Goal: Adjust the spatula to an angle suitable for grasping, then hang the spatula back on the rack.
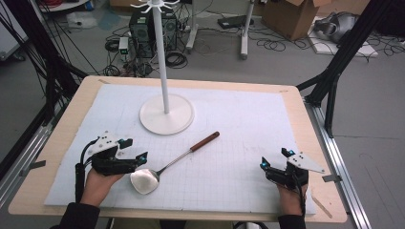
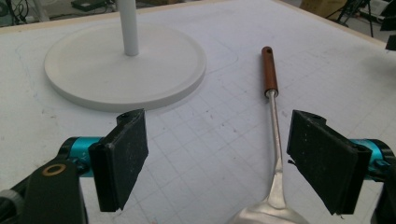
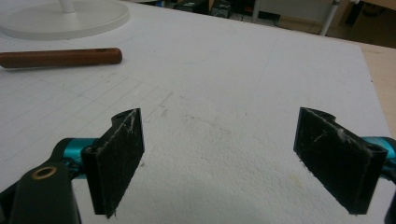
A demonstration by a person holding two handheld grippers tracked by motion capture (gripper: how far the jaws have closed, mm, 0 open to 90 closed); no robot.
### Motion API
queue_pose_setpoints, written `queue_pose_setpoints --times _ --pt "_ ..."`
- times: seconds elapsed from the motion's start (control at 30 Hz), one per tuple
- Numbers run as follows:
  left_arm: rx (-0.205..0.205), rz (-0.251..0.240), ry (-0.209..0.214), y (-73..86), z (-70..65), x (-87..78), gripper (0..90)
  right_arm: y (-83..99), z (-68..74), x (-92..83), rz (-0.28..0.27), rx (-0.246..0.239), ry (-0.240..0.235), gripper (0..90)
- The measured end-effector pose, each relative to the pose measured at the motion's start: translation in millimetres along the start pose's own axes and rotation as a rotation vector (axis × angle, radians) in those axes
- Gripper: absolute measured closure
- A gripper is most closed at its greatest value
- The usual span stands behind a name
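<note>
we hover our left gripper (image 1: 138, 160) at the ladle (image 1: 165, 167), fingers spread and empty; right gripper (image 1: 274, 162) fingers spread too; next, pinch its stem.

Each hand-held gripper, the left gripper (image 1: 136, 153) and the right gripper (image 1: 276, 162), has a black body, teal anodised fittings behind two flat black rubber-faced jaws, and a grey three-cornered top plate. A brass-ringed hole sits at 7 o'clock. Black cables trail rearward. Sleeves are dark.
</note>
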State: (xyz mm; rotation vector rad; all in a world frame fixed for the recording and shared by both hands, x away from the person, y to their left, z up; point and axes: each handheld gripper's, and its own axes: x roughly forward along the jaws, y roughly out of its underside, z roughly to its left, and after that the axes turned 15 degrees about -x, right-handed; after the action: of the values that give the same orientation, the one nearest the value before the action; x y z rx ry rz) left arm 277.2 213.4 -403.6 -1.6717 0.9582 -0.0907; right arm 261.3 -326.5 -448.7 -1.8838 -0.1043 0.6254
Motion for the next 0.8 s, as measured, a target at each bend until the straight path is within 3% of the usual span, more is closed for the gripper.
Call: queue_pose_setpoints --times 0.07,0.33,0.47,0.6,0.8 --pt "-0.012 0.007 -0.002 1.1 0.6 1.2 21.2 0.1 -0.1 -0.1 0.0 -0.002 0.001 14.7" --pt "0.009 0.019 0.018 1.7 -8.5 3.6 21.8 0.6 -1.8 0.3 -0.012 0.002 -0.004 14.6" --pt "0.02 0.047 0.043 -0.5 -13.8 10.7 22.6 0.6 -1.8 0.0 -0.011 0.002 -0.004 14.7" --pt "0.042 0.106 0.078 -1.6 -20.9 25.2 26.3 0.5 -1.5 0.1 -0.008 0.003 -0.004 14.6" --pt "0.077 0.251 0.114 -0.3 -34.6 54.0 31.5 0.0 -0.8 0.5 0.001 -0.001 -0.01 14.7"
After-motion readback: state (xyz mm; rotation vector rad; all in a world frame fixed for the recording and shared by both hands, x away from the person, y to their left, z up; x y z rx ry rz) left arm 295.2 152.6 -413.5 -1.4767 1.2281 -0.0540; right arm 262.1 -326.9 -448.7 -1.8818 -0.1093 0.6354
